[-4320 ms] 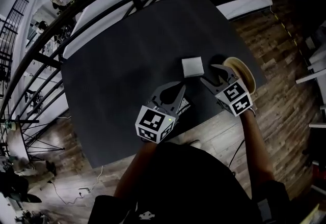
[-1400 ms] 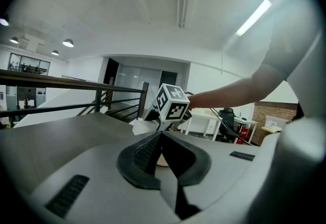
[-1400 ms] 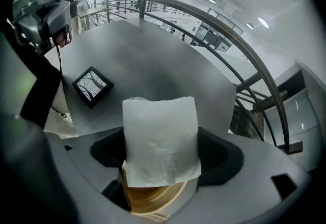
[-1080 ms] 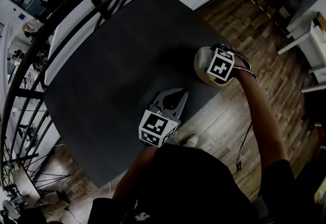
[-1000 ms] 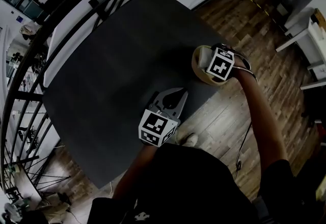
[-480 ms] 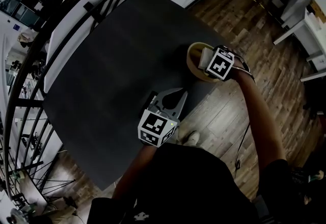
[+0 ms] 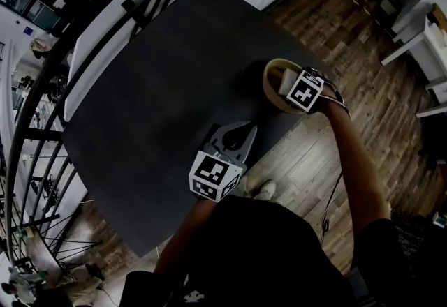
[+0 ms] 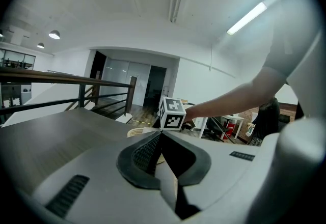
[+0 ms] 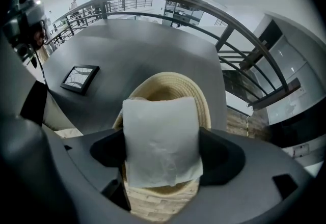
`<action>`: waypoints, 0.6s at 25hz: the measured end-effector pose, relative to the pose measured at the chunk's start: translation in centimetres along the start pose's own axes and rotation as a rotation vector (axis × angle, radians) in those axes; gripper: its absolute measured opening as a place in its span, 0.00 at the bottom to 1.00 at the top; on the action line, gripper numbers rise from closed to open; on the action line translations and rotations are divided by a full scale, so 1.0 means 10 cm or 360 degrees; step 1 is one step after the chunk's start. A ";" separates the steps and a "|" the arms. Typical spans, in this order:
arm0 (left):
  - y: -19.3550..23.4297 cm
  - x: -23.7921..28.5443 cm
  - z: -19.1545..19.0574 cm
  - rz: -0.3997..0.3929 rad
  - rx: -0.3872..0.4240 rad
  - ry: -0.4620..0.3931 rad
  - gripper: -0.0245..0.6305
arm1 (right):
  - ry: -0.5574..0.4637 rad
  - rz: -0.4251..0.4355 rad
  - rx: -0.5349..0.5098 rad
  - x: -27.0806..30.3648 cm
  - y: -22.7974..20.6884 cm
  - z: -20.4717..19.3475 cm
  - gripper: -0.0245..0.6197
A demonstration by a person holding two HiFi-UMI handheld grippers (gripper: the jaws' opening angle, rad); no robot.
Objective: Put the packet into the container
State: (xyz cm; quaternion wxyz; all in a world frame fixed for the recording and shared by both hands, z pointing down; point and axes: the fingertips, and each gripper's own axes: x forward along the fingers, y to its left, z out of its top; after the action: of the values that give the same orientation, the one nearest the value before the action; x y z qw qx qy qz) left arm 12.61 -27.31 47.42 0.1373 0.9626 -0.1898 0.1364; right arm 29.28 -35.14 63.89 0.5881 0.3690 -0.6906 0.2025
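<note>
The packet [image 9: 160,141] is a flat white square, pinched between the jaws of my right gripper [image 9: 160,154]. It hangs right over the container [image 9: 206,103], a round woven bowl near the right corner of the dark table [image 7: 160,82]. From the head view, the right gripper [image 7: 290,84] points steeply down into the bowl [image 7: 271,81], with the packet [image 7: 287,78] showing beside its marker cube. My left gripper [image 7: 243,129] rests low over the table's near edge, jaws closed with nothing in them. In the left gripper view its jaws [image 8: 161,134] meet, and the right gripper's cube [image 8: 172,113] stands beyond.
A black railing [image 7: 105,16] runs along the table's far side. Wooden floor [image 7: 363,54] lies past the near and right edges, right beside the bowl. A dark flat square shape [image 9: 80,78] lies on the table left of the bowl.
Earlier the packet lay on the table beside the bowl; now the right gripper holds it. Over the last second that gripper sank toward the bowl and rolled a little. The left gripper stayed put.
</note>
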 end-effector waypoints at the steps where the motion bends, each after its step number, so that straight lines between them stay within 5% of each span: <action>1: 0.00 -0.01 0.00 0.0004 -0.0001 0.0002 0.05 | 0.0001 -0.0002 0.0009 0.03 0.00 -0.01 0.66; 10: 0.07 -0.04 0.01 0.0017 -0.0034 -0.0025 0.05 | -0.0041 0.0012 0.0044 0.09 -0.02 0.01 0.67; 15: 0.05 -0.04 -0.01 0.0007 -0.0047 -0.0025 0.05 | -0.0052 0.0036 0.0105 0.02 -0.03 -0.05 0.80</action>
State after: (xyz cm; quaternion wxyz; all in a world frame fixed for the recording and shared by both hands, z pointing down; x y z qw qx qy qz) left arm 12.04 -27.61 47.49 0.1498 0.9610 -0.1950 0.1262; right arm 29.80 -35.06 64.14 0.5618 0.3838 -0.6972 0.2258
